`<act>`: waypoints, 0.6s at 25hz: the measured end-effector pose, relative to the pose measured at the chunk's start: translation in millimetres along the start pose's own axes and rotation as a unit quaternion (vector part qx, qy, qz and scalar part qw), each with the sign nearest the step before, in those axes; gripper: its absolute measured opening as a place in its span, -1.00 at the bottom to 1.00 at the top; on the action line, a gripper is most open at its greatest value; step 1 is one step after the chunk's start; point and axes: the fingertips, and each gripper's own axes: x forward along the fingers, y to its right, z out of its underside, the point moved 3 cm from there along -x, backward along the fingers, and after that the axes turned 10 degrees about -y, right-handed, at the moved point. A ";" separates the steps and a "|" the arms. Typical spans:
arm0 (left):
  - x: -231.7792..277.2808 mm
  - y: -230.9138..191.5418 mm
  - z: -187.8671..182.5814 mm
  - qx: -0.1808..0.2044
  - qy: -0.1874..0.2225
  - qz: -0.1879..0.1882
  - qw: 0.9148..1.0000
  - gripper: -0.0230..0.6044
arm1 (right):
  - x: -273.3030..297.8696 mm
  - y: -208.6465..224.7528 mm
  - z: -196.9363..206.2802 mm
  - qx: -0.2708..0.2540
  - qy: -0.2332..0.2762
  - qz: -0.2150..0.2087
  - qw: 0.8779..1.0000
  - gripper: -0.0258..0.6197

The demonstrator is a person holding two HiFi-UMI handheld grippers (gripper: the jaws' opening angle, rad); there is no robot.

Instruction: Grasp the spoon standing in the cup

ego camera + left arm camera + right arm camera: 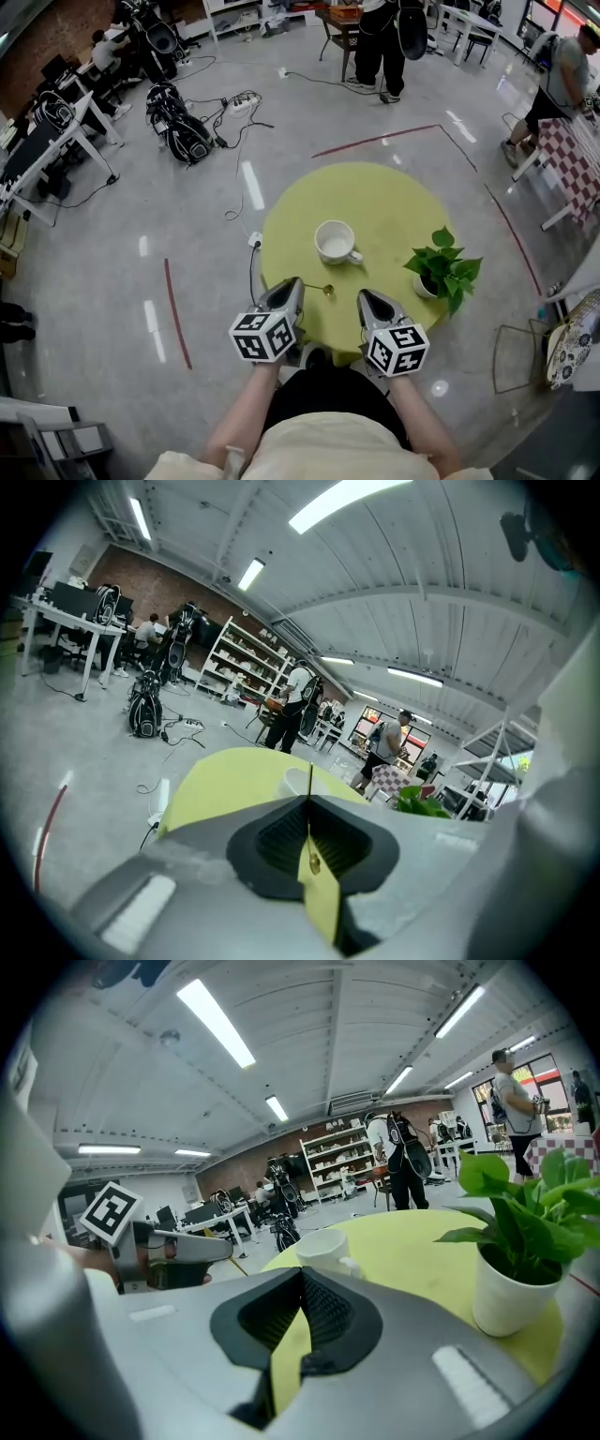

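Spoon (pixel 323 289) is out of the white cup (pixel 335 242) and is gripped by the left tool (pixel 294 283), low over the near part of the round yellow-green tabletop (pixel 375 197). In the head view its thin gold handle runs from that tool's tip towards the right. Its small rounded end lies in the space between the two tools, nearer the left one, and the cup stands apart beyond it. I cannot tell whether the rounded end touches the tabletop.

In the left gripper view the left tool (pixel 309 803) is clenched on the spoon (pixel 310 808). The handle shows as a fine upright line pinched between the dark ribbed pads. A short length rises above the jaw tips in front of the cup (pixel 295 782), and a small gold blob shows lower down in the gap.

The right tool (pixel 367 296) hovers just beside the spoon's rounded end, on its right, and does not touch it. In the right gripper view the right tool (pixel 302 1274) is clenched too, its pads meeting at the tips with nothing between them. Only the tabletop (pixel 412 1251) shows through the slot below.

That view also has the cup (pixel 323 1246) straight ahead and empty. A potted plant (pixel 520 1241) in a white pot is near on the right, and the left tool (pixel 178 1251) is off to the left. The plant (pixel 442 267) stands at the tabletop's right edge, well apart from the spoon.
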 end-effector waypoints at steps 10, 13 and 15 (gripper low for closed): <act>7.5 3.8 -2.0 0.004 -0.010 0.017 1.000 -0.91 | 0.0 -1.1 -2.9 -0.006 -0.003 0.008 1.000 -0.92; 9.3 3.2 -2.0 0.005 -0.012 0.019 1.000 -0.91 | 1.2 1.1 -4.3 -0.004 0.000 0.013 1.000 -0.92; 9.3 2.2 -1.1 0.002 -0.014 0.018 1.000 -0.91 | 1.2 1.4 -4.2 0.000 0.000 0.015 1.000 -0.92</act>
